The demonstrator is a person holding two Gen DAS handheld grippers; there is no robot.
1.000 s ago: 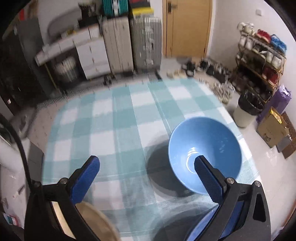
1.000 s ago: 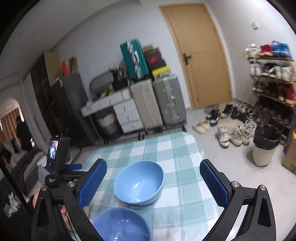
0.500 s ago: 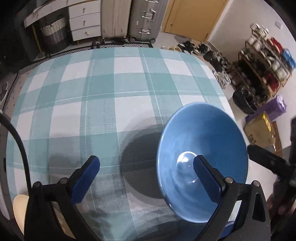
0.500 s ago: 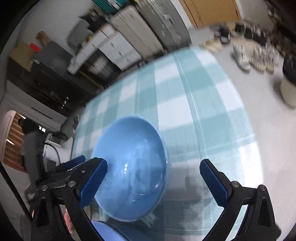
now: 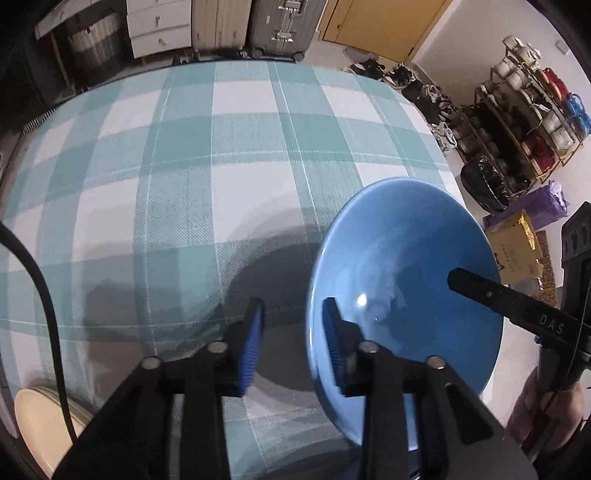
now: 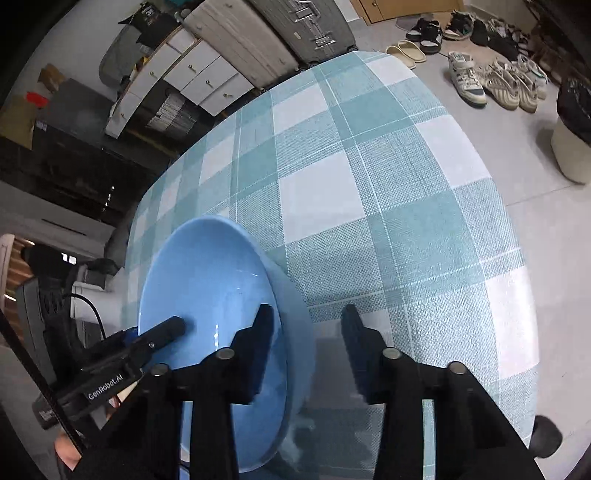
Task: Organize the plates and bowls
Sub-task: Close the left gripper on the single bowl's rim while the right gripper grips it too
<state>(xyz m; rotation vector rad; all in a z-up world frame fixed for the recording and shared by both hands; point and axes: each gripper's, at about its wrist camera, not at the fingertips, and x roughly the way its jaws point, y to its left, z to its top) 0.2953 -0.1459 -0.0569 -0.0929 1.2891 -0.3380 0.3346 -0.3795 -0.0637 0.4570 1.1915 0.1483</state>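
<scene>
Left wrist view: the left gripper [image 5: 293, 334] points steeply down at a table covered by a teal-and-white checked cloth [image 5: 207, 158]. Its jaws have just been closing and now stand narrow, astride the near rim of a blue bowl [image 5: 402, 280]: the right blue pad sits inside the bowl, the left pad outside it over the cloth. A clear gap shows between the rim and the outer pad, so whether the pads already press on the rim cannot be told. The bowl lies at about 3 o'clock in the frame, close to the table's right edge. A black finger of the right gripper [image 5: 509, 302] reaches into the bowl from 3 o'clock, held by a hand [image 5: 546, 406] at 4 o'clock. A beige plate [image 5: 40, 424] peeks in at 8 o'clock. A shoe rack [image 5: 524, 110] stands at 2 o'clock.

Right wrist view: the right gripper [image 6: 308, 345] also points steeply down, and its jaws have just been closing too. They straddle the bowl's opposite rim [image 6: 214, 314], the left finger inside and the right finger outside over the cloth [image 6: 369, 177]; contact with the rim cannot be made out. The bowl sits at 8 o'clock. The left gripper's finger [image 6: 147, 339] enters the bowl from 9 o'clock. Suitcases [image 6: 280, 29] stand at 12 o'clock and shoes [image 6: 491, 77] at 2 o'clock.
</scene>
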